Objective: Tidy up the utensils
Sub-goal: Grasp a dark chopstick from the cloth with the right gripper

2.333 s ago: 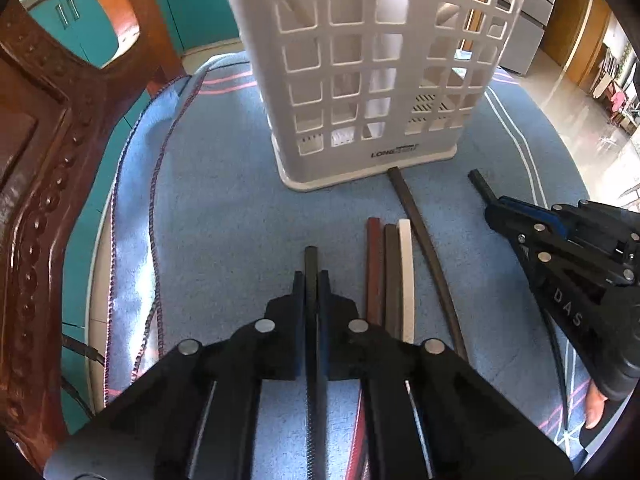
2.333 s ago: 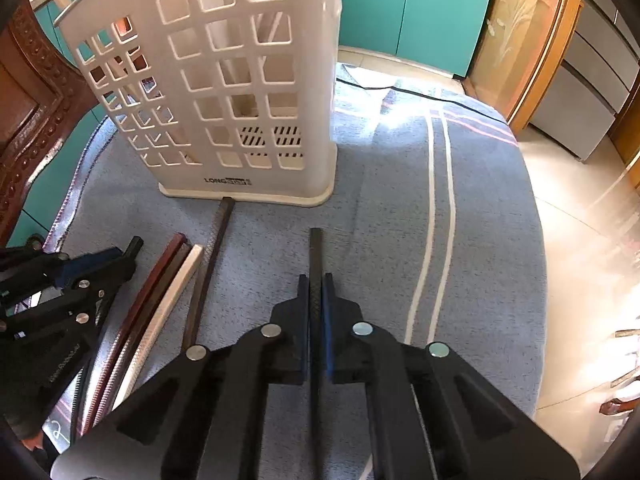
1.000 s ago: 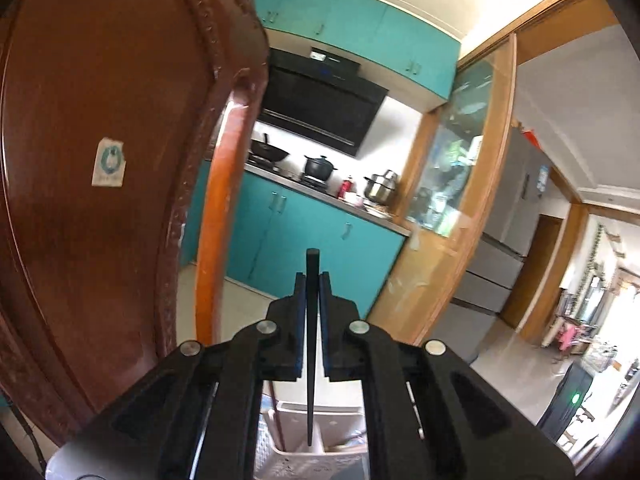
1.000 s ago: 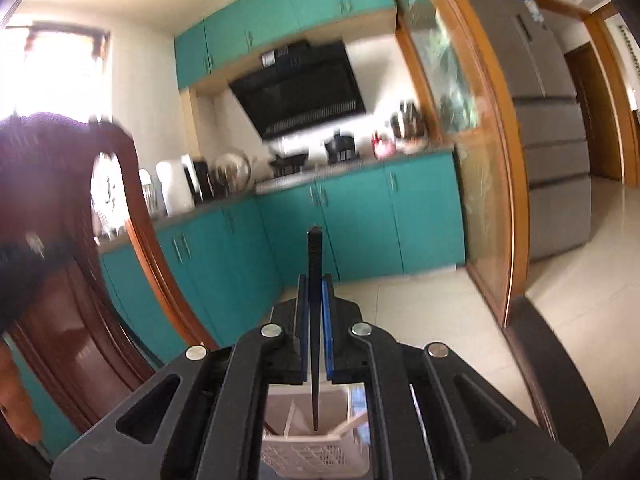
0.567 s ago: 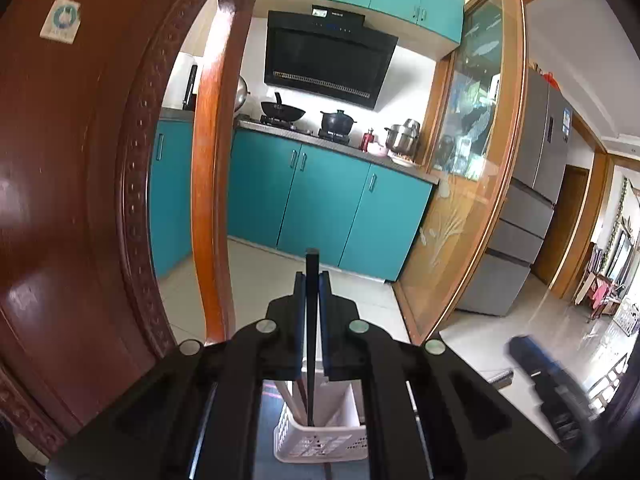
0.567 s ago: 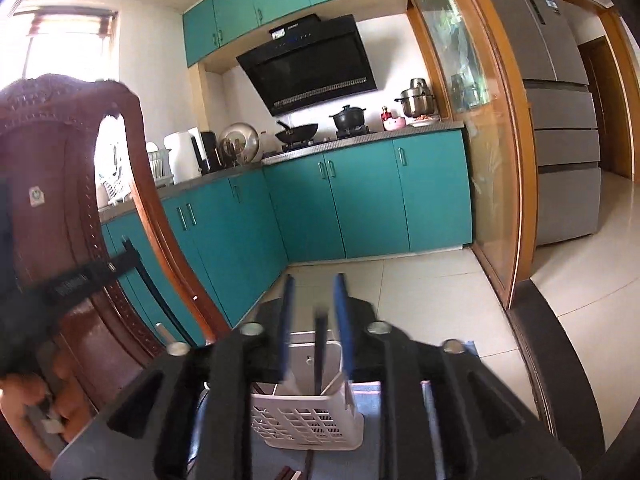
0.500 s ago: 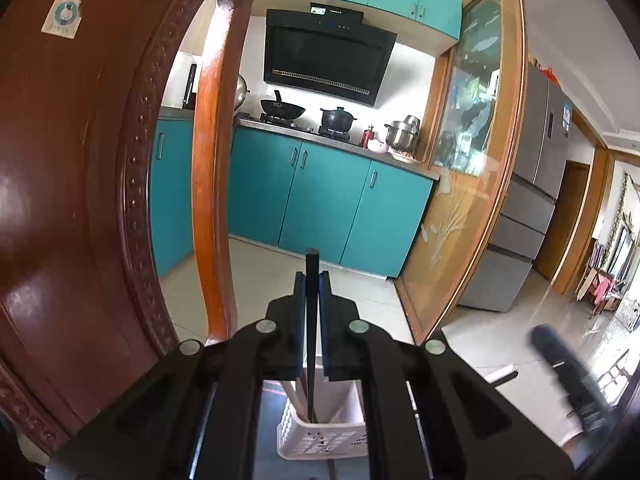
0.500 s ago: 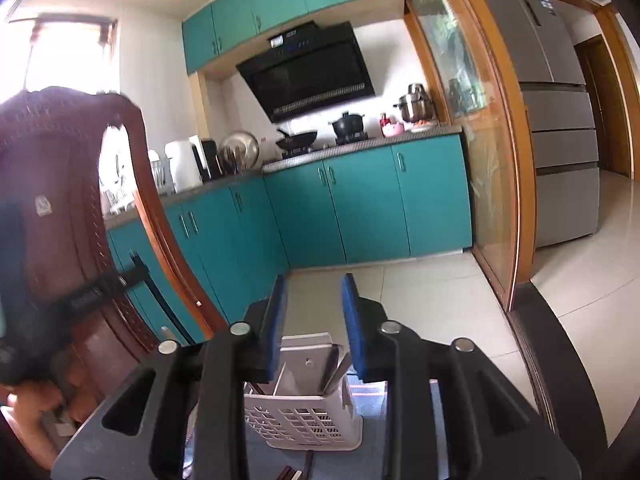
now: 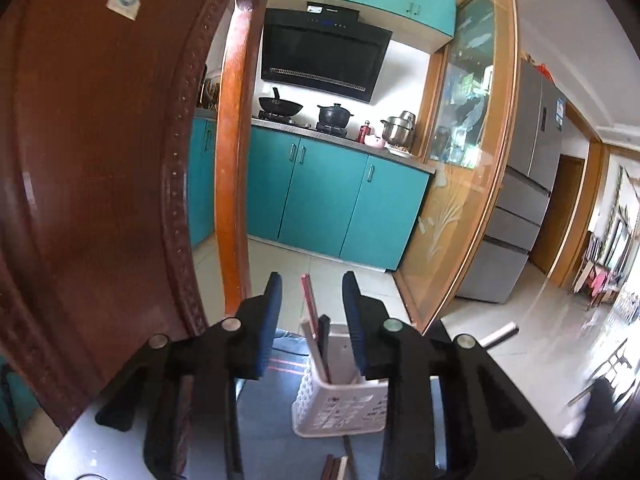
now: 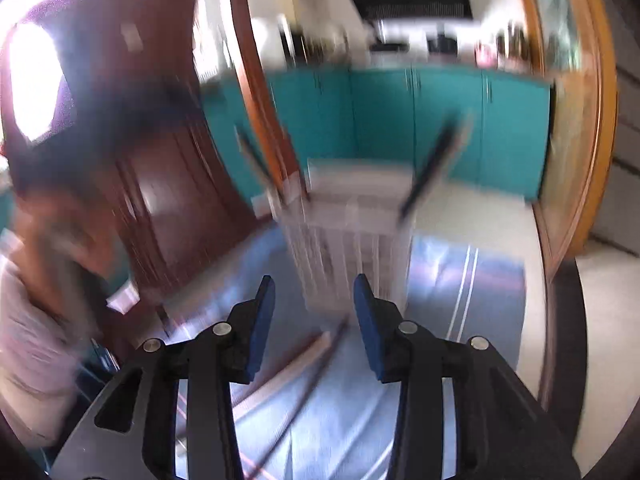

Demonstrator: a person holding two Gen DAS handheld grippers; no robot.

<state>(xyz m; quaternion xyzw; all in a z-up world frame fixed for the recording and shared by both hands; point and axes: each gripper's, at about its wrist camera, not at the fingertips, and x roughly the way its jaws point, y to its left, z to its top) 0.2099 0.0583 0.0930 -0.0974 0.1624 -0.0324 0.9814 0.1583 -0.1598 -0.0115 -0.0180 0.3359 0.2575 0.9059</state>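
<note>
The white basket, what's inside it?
Chopsticks stand in the basket: a reddish one and a dark one lean out of its top in the left wrist view. Their lower ends and the basket's bottom are hidden behind its wall.

Your right wrist view is motion-blurred throughout: the white basket (image 10: 352, 232) and the sticks (image 10: 430, 168) in it lack detail. In your left wrist view, the lower frame edge cuts off the loose chopsticks (image 9: 336, 468).

A home kitchen: teal cabinets (image 9: 328, 200), a range hood (image 9: 324, 64), pots on the stove (image 9: 334, 114), a fridge (image 9: 528, 208).
</note>
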